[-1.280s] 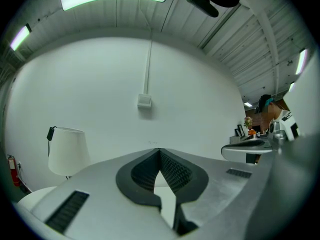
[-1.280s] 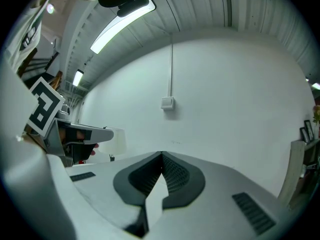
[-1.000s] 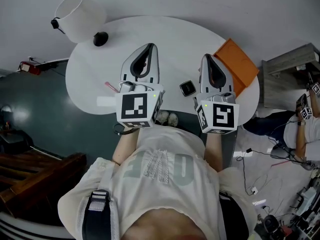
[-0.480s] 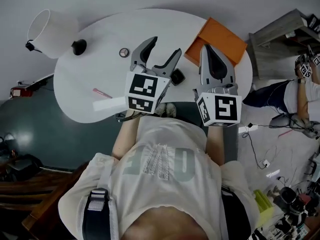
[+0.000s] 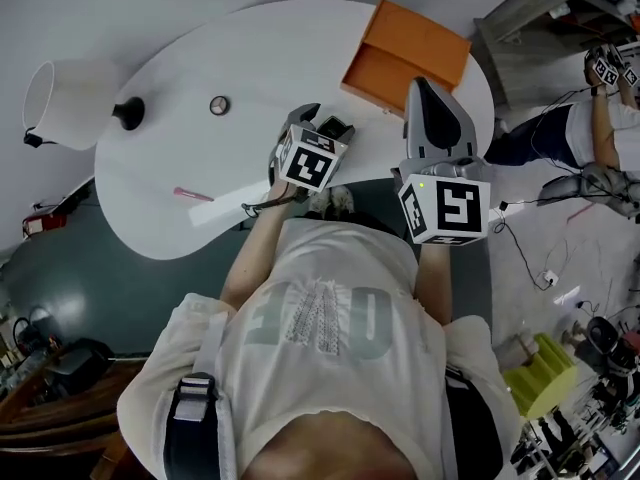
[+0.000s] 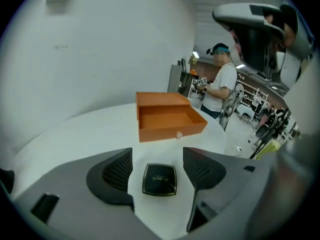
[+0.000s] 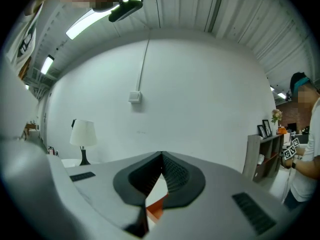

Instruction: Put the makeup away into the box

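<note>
A black square compact [image 6: 159, 179] lies flat on the white table [image 5: 270, 58]. My left gripper [image 6: 158, 160] points down at it, jaws wide apart on either side and clear of its edges; they have just been opening. Just beyond stands the orange box [image 6: 167, 116], open and empty, at the table's far right [image 5: 405, 58]. In the head view the left gripper [image 5: 328, 123] is low over the table. My right gripper [image 5: 421, 88] hovers level near the box, jaws shut with nothing in them [image 7: 161, 156].
A pink stick [image 5: 193, 194], a white strip [image 5: 228, 204] and a small round item [image 5: 219, 105] lie on the table's left half. A white lamp [image 5: 65, 103] stands at the left end. Another person with grippers [image 6: 220, 84] stands past the table, near shelves.
The left gripper went from shut to wide open and dropped from above the table down around the compact. The right gripper drifted slightly toward the box and stayed shut.
</note>
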